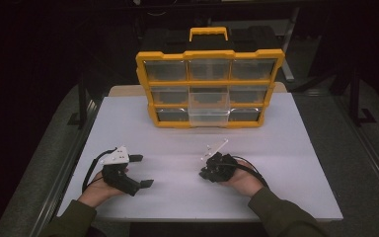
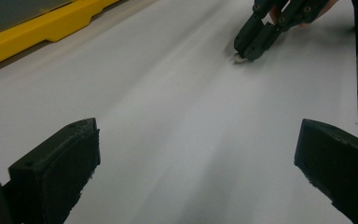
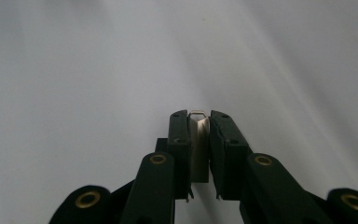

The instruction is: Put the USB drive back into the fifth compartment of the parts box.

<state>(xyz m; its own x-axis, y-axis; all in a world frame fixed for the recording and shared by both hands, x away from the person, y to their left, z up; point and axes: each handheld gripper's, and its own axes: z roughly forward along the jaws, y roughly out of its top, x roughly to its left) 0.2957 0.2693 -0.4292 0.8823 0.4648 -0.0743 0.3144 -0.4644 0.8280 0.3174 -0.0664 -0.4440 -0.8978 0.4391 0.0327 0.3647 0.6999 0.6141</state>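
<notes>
While right gripper (image 3: 199, 122) fingers clamp a small pale piece (image 3: 199, 140), left gripper (image 1: 142, 171) fingers apart, organiser (image 1: 209, 89) drawers look empty.

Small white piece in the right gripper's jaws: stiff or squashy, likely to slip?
The small white piece looks stiff: it keeps flat, straight sides between the right gripper's closed jaws. Probably light, being thin. It may slip, since its surface looks smooth.

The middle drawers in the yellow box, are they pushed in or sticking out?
Sticking out. In the high view, two clear middle drawers of the yellow box jut forward past the neighbouring drawers, which sit flush.
</notes>
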